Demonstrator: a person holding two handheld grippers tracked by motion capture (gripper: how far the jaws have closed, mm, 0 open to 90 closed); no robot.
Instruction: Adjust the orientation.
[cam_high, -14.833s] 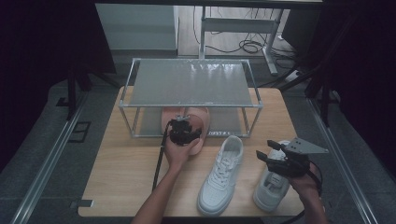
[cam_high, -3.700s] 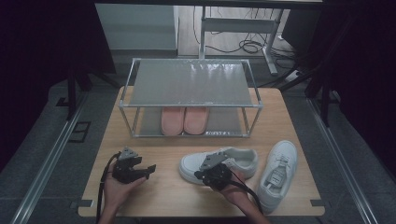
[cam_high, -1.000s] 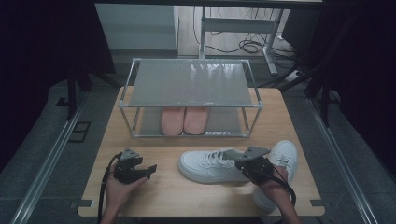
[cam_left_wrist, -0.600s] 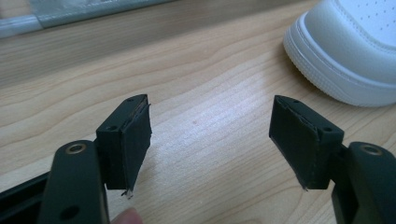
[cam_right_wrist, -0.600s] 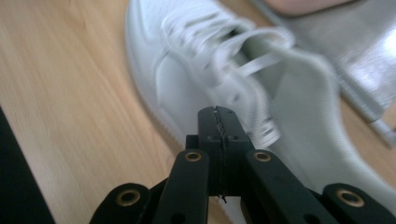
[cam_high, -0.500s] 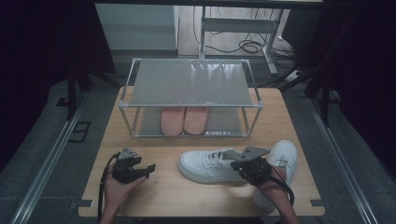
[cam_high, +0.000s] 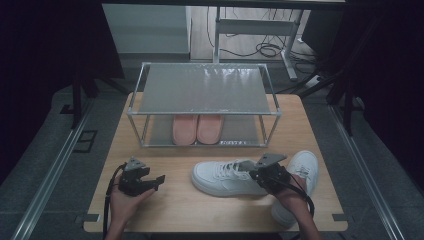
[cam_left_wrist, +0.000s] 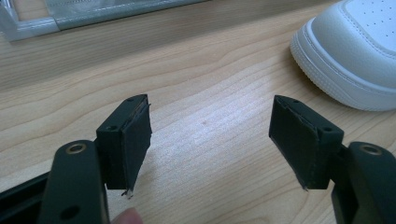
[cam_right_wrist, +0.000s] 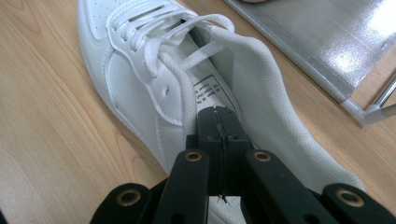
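Tongue label (cam_right_wrist: 216, 95), print perhaps illegible

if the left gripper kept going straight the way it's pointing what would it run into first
Probably the toe of the white sneaker lying sideways. The left gripper, jaws open and empty, points across the bare wooden table towards it, though depth is hard to judge.

On the table (cam_high: 165, 220) we see a shoe rack (cam_high: 205, 90) at the far side, with a pair of slippers (cam_high: 197, 129) on its lower shelf. Near of it a sneaker (cam_high: 225, 177) lies on its sole, toe left. A second sneaker (cam_high: 300, 172) lies just right of it.
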